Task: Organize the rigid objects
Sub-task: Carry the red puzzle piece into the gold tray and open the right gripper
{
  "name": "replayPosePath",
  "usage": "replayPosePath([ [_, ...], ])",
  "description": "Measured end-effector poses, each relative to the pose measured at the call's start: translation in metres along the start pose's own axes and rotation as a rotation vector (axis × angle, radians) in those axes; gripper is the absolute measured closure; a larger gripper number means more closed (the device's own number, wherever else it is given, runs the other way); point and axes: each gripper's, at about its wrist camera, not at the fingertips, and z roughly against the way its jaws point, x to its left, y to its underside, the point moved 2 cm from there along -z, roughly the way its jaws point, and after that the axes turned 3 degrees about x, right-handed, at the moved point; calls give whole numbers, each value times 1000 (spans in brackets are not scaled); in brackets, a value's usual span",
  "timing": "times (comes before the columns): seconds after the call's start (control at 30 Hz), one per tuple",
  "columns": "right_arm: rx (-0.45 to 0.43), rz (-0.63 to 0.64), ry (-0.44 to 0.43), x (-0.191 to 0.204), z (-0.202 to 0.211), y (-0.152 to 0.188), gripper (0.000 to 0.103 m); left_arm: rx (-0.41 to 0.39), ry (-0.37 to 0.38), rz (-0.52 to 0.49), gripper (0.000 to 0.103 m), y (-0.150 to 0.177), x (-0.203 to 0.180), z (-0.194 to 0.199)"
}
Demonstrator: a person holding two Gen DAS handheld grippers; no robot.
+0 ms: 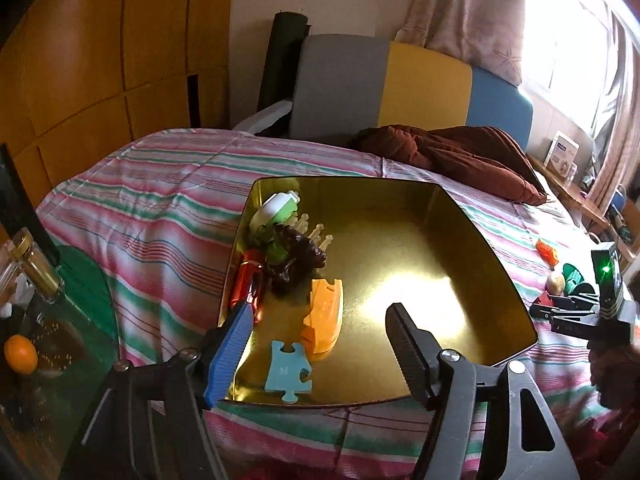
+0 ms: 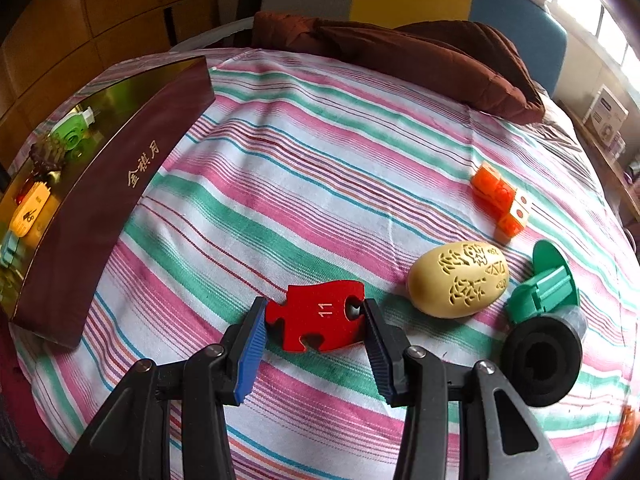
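Between the fingers of my right gripper point(image 2: 315, 326) I am clamping the red puzzle piece point(image 2: 316, 322) marked 11, both pads pressing on its ends while it is lying flat on the striped bedspread point(image 2: 280, 184). Just beside it, to the right, the yellow carved egg point(image 2: 458, 279), the green spool point(image 2: 544, 284) and the black ring point(image 2: 542, 360) are resting close together; the orange blocks point(image 2: 500, 200) are sitting farther back. My left gripper point(image 1: 320, 340) is hovering with its jaws apart and nothing between them, over the near edge of the gold tray point(image 1: 460, 240). Below it the light blue puzzle piece point(image 1: 289, 372) is lying on the tray floor, touching the orange boat point(image 1: 323, 316). Behind those, the red carabiner point(image 1: 249, 286), a dark brown figure point(image 1: 296, 256) and a green-and-white toy point(image 1: 276, 210) are crowding the tray's left side.
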Motion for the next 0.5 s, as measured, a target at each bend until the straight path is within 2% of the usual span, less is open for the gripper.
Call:
replayPosePath([
  [0.17, 12, -29, 23, 2, 3, 2, 57, -6, -53, -7, 32, 4, 8, 0],
  [0.5, 39, -40, 49, 14, 13, 13, 57, -2, -62, 35, 29, 10, 26, 0],
])
